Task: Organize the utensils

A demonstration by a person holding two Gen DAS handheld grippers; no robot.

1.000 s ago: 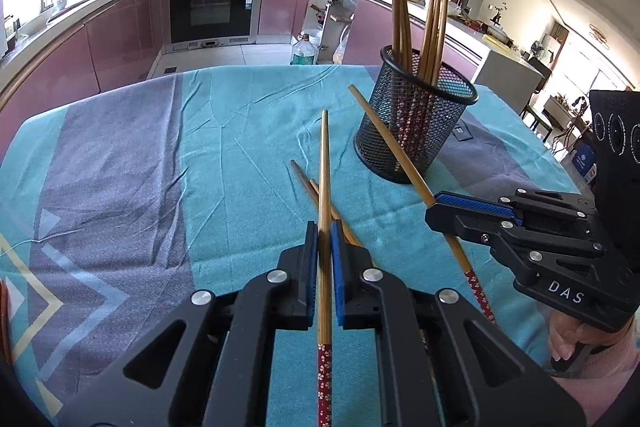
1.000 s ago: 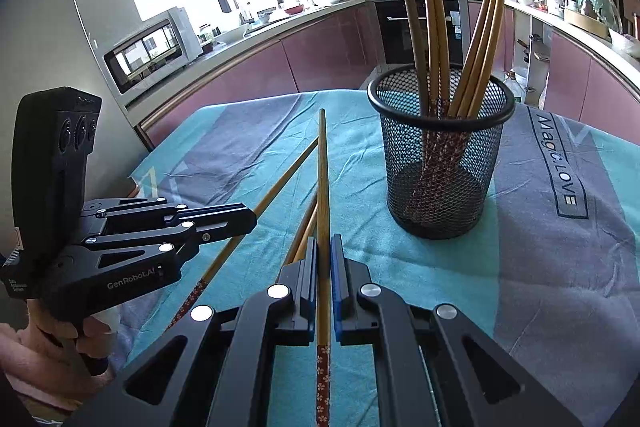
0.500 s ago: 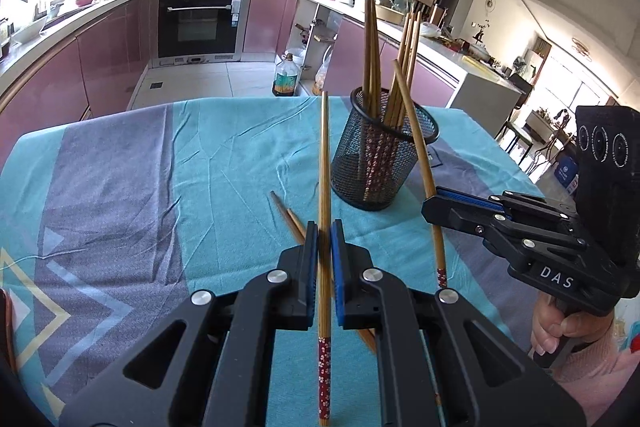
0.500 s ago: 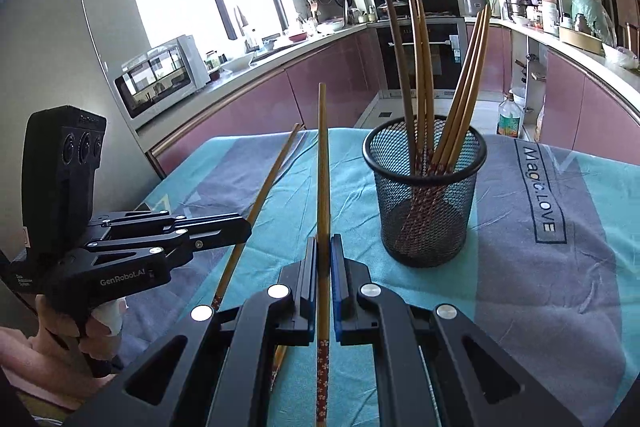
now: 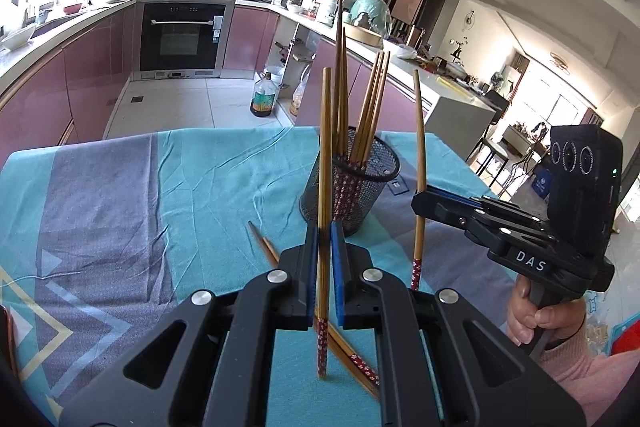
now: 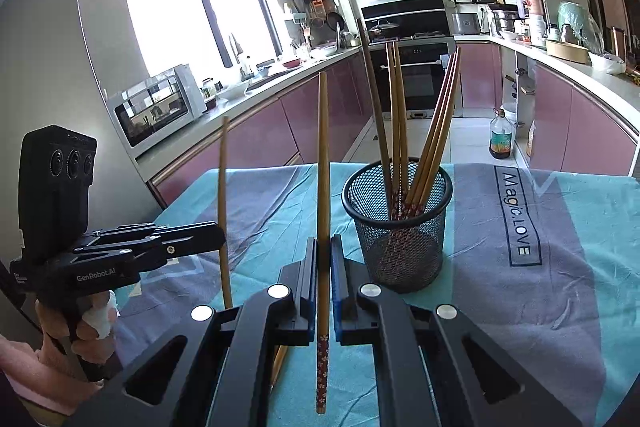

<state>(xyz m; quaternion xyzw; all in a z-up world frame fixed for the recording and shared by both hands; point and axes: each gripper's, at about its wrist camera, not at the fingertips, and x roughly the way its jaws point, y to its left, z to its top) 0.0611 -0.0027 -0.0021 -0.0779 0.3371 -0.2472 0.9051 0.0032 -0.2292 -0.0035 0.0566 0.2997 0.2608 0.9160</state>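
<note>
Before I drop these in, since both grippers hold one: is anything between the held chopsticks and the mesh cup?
Nothing visible. The left gripper and right gripper each clamp one chopstick upright, clear of the table. The mesh cup stands just ahead, top open; only the chopsticks inside crowd it.

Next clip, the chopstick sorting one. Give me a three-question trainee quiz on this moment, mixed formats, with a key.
1. True or false: the left gripper and the right gripper each clamp one chopstick.
2. Multiple choice: where are the chopsticks that are neither held nor in the mesh holder? A) standing in a glass B) lying on the tablecloth near the left gripper C) on the kitchen counter
3. Fill in: the patterned red ends of the chopsticks in the mesh holder point ____.

Key: 1 true: the left chopstick and the right chopstick sit between shut jaws. 2 B: the loose chopsticks. 3 down.
</note>
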